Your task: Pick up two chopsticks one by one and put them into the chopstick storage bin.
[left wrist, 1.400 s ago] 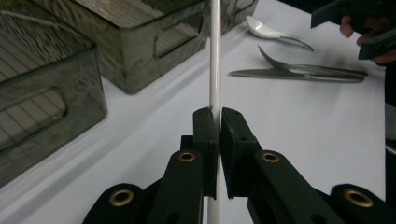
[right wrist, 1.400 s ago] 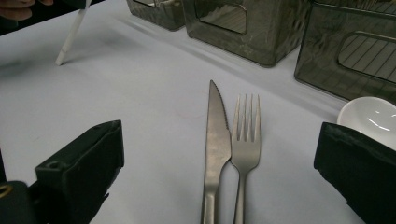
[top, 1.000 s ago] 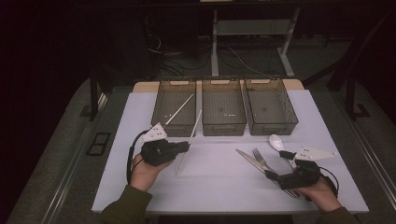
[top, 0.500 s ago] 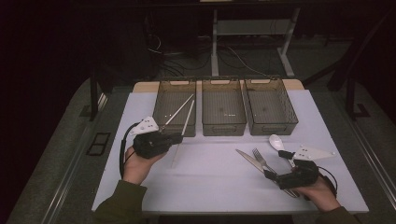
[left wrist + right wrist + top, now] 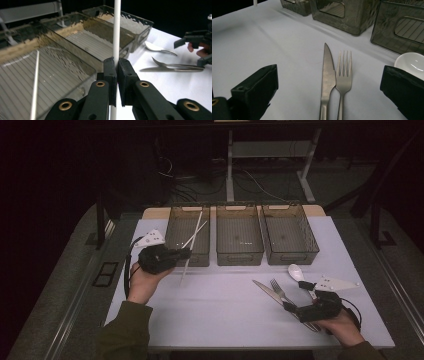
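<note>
My left gripper [image 5: 186, 252] [image 5: 116, 67] is shut on a white chopstick [image 5: 194, 249] [image 5: 116, 37], held tilted at the front edge of the left bin [image 5: 176, 234], its upper end over the bin. A second chopstick [image 5: 195, 227] [image 5: 35, 82] lies inside that bin. My right gripper [image 5: 295, 295] [image 5: 332, 85] stands open low over the white table, its jaws on either side of a knife [image 5: 267, 292] [image 5: 327, 75] and a fork [image 5: 279, 289] [image 5: 343, 77] lying side by side. A white spoon [image 5: 296, 270] [image 5: 412, 62] rests just beyond.
Three dark see-through bins stand in a row at the back; the middle bin [image 5: 239, 255] and the right bin [image 5: 310, 240] look empty. The white table [image 5: 220, 310] has open room in front of the bins. Cables and a desk frame lie on the floor beyond.
My left gripper has carried the chopstick away from me and to the left, bringing its upper end over the left bin. The right gripper has barely moved.
</note>
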